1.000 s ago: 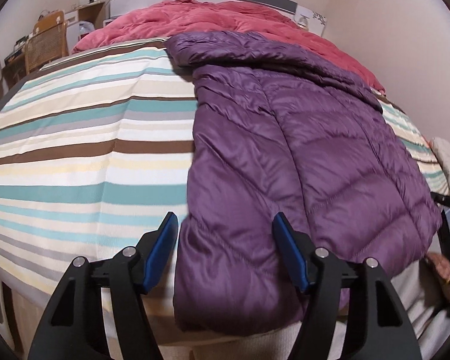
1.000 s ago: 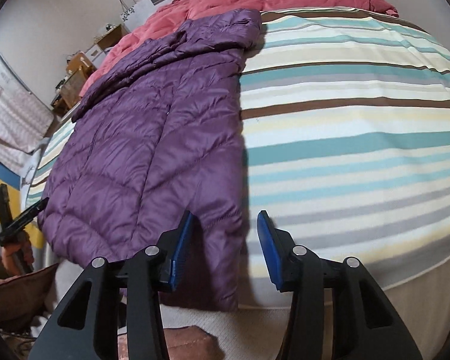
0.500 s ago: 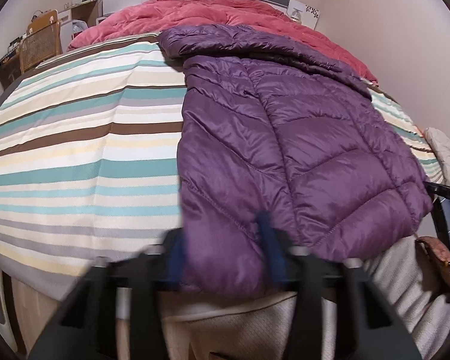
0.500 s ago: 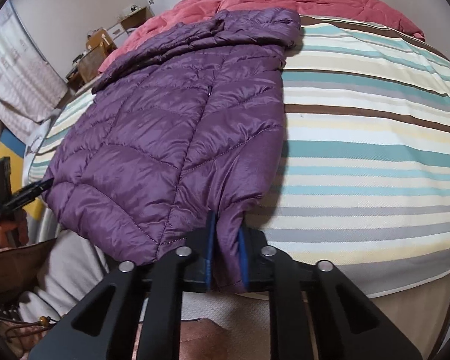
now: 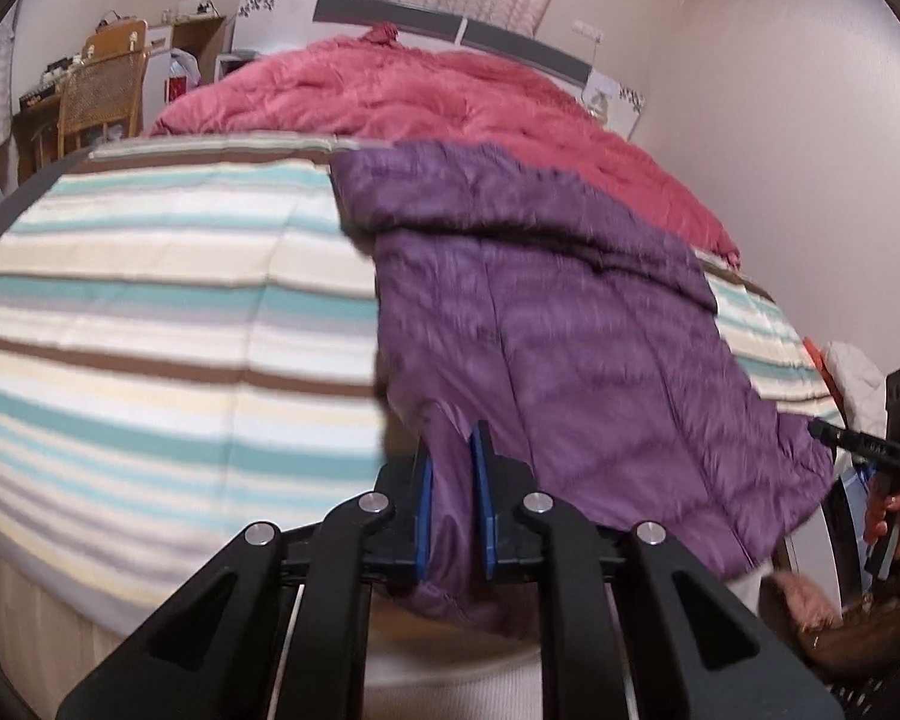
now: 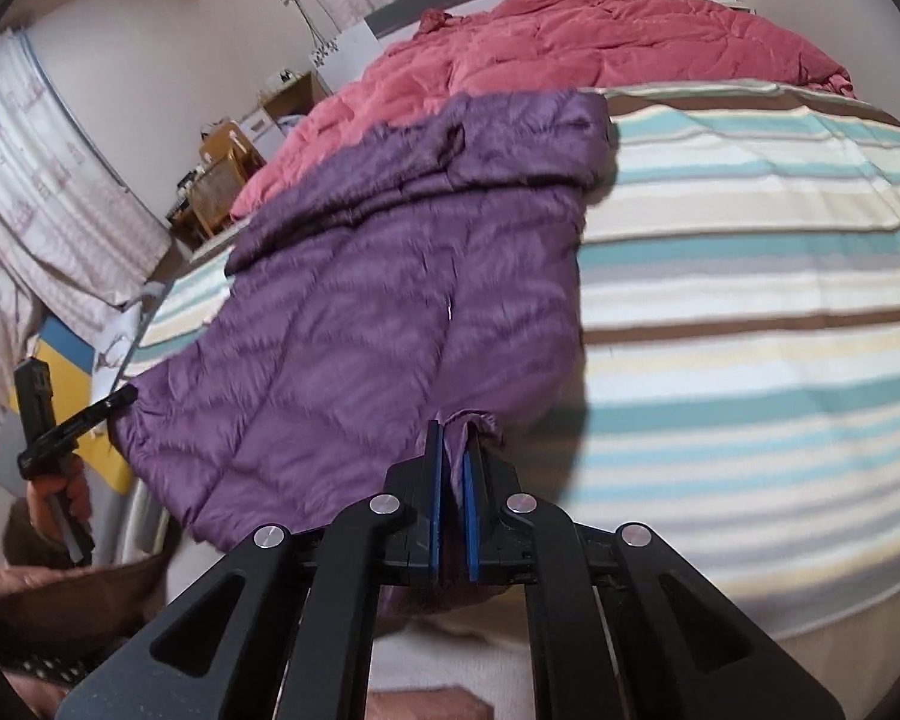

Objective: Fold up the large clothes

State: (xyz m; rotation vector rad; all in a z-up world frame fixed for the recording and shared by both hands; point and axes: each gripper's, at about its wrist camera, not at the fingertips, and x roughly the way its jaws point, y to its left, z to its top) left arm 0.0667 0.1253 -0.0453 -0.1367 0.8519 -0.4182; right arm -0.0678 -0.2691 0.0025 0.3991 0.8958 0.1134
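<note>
I see a purple jacket [image 5: 570, 330] of quilted, faintly shiny cloth. At nine o'clock, the striped bedcover [image 5: 150, 324] looks matt woven; at twelve, a soft pink duvet [image 5: 450, 96].

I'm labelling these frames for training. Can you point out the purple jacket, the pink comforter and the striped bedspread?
purple jacket [image 5: 570, 348]: left wrist view, quilted back panel.
pink comforter [image 5: 426, 102]: left wrist view, middle of the heap.
striped bedspread [image 6: 750, 360]: right wrist view, bare striped area.

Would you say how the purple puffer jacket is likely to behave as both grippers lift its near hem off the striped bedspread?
The purple puffer jacket will probably sag between the left gripper and right gripper: its hem already bunches limply where each is clamped. The quilted, puffy panels suggest it is light for its bulk. The sheen hints at slick fabric that may slide on the striped bedspread.
</note>
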